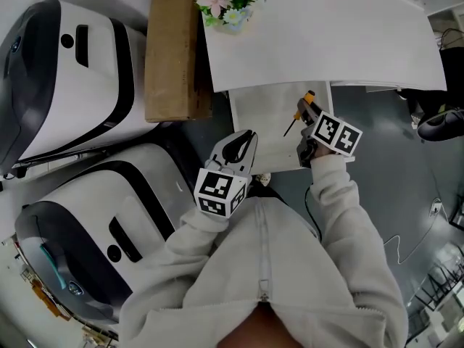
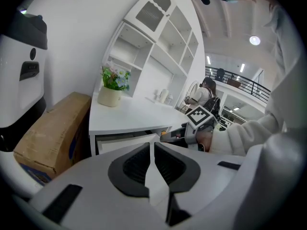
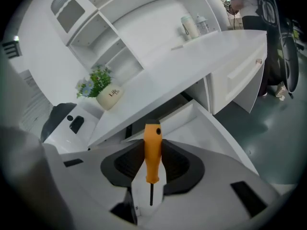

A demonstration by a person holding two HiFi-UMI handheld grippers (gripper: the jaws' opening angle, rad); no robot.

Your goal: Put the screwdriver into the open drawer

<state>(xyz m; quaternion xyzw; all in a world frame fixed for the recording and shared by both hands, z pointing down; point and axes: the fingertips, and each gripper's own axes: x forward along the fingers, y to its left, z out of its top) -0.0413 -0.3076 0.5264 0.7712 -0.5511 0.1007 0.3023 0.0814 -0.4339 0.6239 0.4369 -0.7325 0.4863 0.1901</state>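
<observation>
Desk: white top with the drawer pulled out from under its near edge, so the opening faces the person.
Drawer: open, its white floor bare where it shows, with room for the tool to go in flat.
Left gripper: held low beside the drawer front, fingers together on nothing. It looks to be kept out of the way.
Right gripper: over the drawer's right part, angled down, fingers clamped on the screwdriver handle.
Screwdriver: held by its orange handle, dark shaft pointing back toward the person. It is above the drawer and not yet set down, likely poised for lowering.
</observation>
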